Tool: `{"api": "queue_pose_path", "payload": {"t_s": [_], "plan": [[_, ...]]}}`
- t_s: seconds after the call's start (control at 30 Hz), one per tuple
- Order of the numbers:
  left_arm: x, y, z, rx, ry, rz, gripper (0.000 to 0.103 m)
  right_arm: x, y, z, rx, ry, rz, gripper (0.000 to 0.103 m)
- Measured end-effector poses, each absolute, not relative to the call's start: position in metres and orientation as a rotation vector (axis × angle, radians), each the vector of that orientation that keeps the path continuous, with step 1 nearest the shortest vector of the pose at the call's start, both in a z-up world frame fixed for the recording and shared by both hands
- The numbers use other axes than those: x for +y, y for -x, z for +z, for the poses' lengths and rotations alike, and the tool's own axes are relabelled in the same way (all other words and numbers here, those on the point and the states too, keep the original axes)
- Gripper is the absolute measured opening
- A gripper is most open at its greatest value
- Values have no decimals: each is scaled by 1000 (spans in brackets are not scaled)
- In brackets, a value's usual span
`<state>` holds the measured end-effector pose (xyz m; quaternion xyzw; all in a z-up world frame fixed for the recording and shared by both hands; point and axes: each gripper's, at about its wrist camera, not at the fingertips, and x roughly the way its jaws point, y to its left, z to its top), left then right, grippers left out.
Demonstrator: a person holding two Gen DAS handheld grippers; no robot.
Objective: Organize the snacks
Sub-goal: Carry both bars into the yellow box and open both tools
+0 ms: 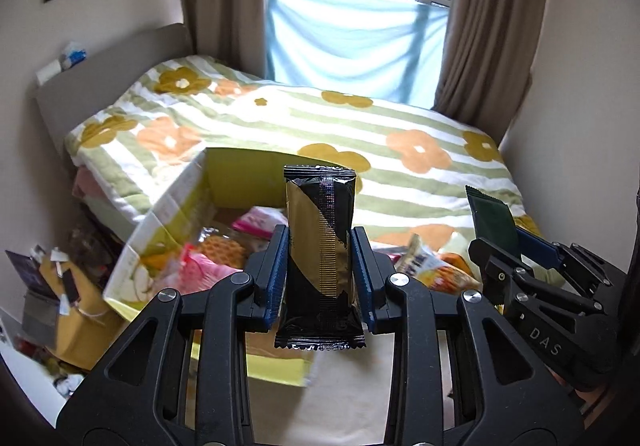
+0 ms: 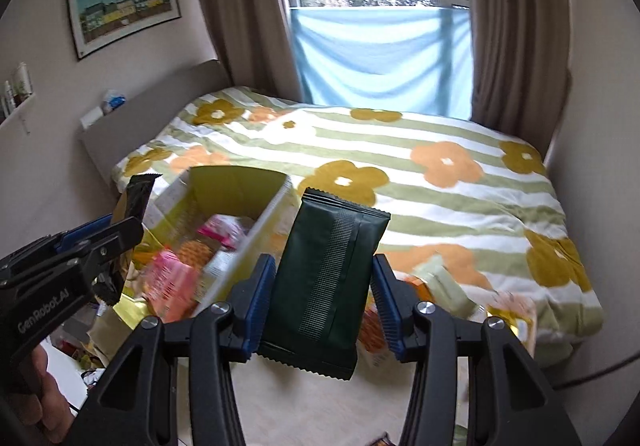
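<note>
Centrally, the left tool clamps a black-gold packet; the right tool clamps a dark green packet, both clear above the yellow box's rim at centre-left.

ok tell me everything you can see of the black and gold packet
The black and gold packet is a glossy foil wrapper with diagonal gold bands, crimped ends and a ribbed seam down the side that faces the camera. It stands upright and sealed, clamped at its sides between the left gripper's blue pads, held up in front of the yellow box.
</note>
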<state>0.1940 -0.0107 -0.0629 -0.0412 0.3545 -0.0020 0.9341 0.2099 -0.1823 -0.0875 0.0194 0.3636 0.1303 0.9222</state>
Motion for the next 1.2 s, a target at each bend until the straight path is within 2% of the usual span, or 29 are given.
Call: {"api": "queue_pose_path", "payload": {"t_s": [0.17,0.43,0.5,0.53,0.57,0.6,1.2], "plan": [[39,-220,-74,782,88,25,28,-124,-231,-89,759,-22,338,44],[99,-255,-131,919,110,-2,28,-66,-256,-116,830,-21,363,45],[105,-259,-145,944,106,-26,33,-63,-259,-123,848,-20,355,45],[107,-260,-151,955,94,-34,55,-60,-261,-127,859,-21,350,45],[109,-260,-156,959,85,-34,90,-58,-263,-130,868,-21,346,45],[111,-258,-159,950,81,-33,102,-57,-265,-132,875,-22,342,44],[135,-248,-168,953,129,-67,103,-46,-280,-143,949,-64,343,45]]}}
